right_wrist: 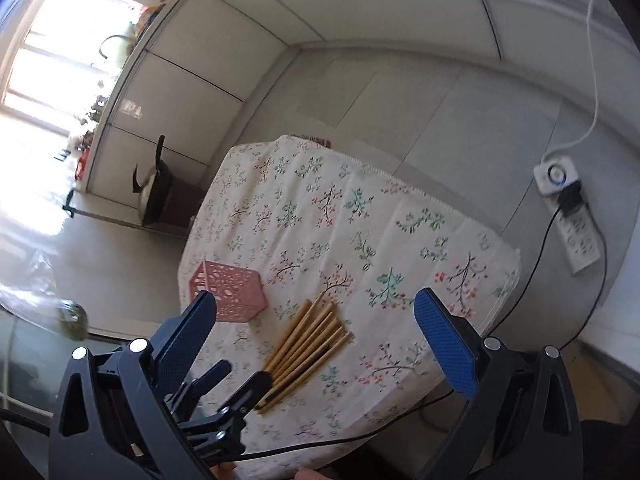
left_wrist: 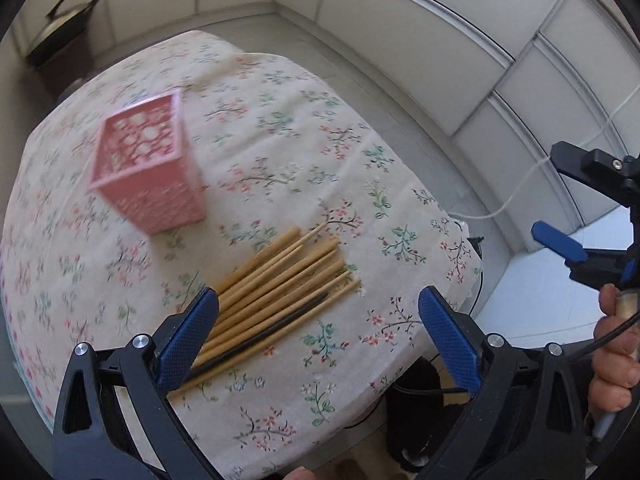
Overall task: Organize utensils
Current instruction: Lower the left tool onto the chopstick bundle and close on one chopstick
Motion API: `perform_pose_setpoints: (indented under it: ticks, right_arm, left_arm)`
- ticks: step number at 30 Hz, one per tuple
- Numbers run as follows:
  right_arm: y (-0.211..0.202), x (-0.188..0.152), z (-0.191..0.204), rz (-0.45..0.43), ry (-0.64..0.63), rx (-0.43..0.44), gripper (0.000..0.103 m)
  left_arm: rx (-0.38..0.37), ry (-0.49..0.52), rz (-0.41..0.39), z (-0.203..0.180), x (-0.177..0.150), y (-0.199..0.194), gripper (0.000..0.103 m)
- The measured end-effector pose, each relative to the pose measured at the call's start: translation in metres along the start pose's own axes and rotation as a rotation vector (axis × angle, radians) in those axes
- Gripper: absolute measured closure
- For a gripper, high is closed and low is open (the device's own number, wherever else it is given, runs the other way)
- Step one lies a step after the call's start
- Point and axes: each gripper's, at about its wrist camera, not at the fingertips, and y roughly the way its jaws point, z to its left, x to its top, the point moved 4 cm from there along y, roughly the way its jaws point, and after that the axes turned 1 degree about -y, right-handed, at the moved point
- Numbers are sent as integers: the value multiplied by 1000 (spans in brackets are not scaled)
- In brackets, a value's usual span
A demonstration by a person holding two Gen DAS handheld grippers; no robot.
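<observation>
Chopsticks (left_wrist: 276,296) lie bundled just ahead of the left claw (left_wrist: 320,336), which is spread. Right claw (right_wrist: 316,344) is spread too, basket (right_wrist: 232,292) beyond its left finger.

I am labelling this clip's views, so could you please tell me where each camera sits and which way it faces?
Left wrist: sits on the left tongs, looking forward and down over the table at the chopsticks and pink basket; its own open fingers, the right tongs and a hand show.
Right wrist: sits on the right tongs, higher and farther back, facing the same table; the left tongs show low left.
Shared: chopsticks, basket, table.
</observation>
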Motion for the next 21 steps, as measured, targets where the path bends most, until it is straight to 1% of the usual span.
perform_pose_setpoints:
  ticks: [1, 3, 4, 5, 6, 7, 9, 10, 11, 12, 13, 14, 16, 17, 18, 19, 21]
  right_arm:
    - [2, 0, -2, 16, 20, 17, 7]
    - [6, 2, -6, 40, 42, 37, 7]
    - [7, 4, -7, 44, 48, 41, 7]
    - [7, 5, -8, 49, 56, 48, 7]
    - [8, 7, -8, 58, 63, 59, 7]
    - [10, 9, -9, 69, 68, 69, 7]
    - [14, 8, -10, 97, 82, 86, 7]
    - [15, 9, -13, 108, 89, 92, 7]
    - [17, 9, -14, 122, 97, 97, 7]
    - [19, 8, -16, 134, 106, 102, 7]
    - [19, 8, -17, 143, 113, 106, 7]
    - [20, 9, -19, 148, 118, 109, 7]
    - [21, 9, -20, 153, 119, 111, 7]
    - [20, 9, -19, 152, 117, 111, 7]
    - [20, 9, -19, 152, 114, 110, 7]
    - [20, 9, -19, 152, 112, 109, 7]
    - [21, 8, -20, 154, 112, 107, 7]
  left_arm:
    - [1, 16, 23, -2, 5, 7, 7]
    - [2, 54, 92, -5, 18, 25, 11]
    - [1, 52, 134, -4, 25, 36, 16]
    - [-3, 44, 173, -2, 28, 43, 23]
    - [-5, 41, 217, 0, 32, 54, 27]
    - [10, 43, 250, 2, 35, 63, 35]
    - [69, 61, 292, 8, 37, 75, 40]
    - [94, 79, 312, 10, 37, 82, 45]
    - [115, 92, 322, 11, 37, 86, 49]
    - [144, 107, 326, 13, 37, 90, 51]
    - [167, 121, 329, 14, 37, 93, 57]
    - [181, 127, 333, 15, 37, 96, 61]
    - [194, 140, 335, 16, 39, 99, 66]
    - [204, 149, 334, 14, 39, 101, 68]
    - [240, 164, 341, 14, 38, 103, 68]
    - [258, 175, 335, 14, 39, 104, 69]
    - [277, 189, 331, 14, 40, 107, 71]
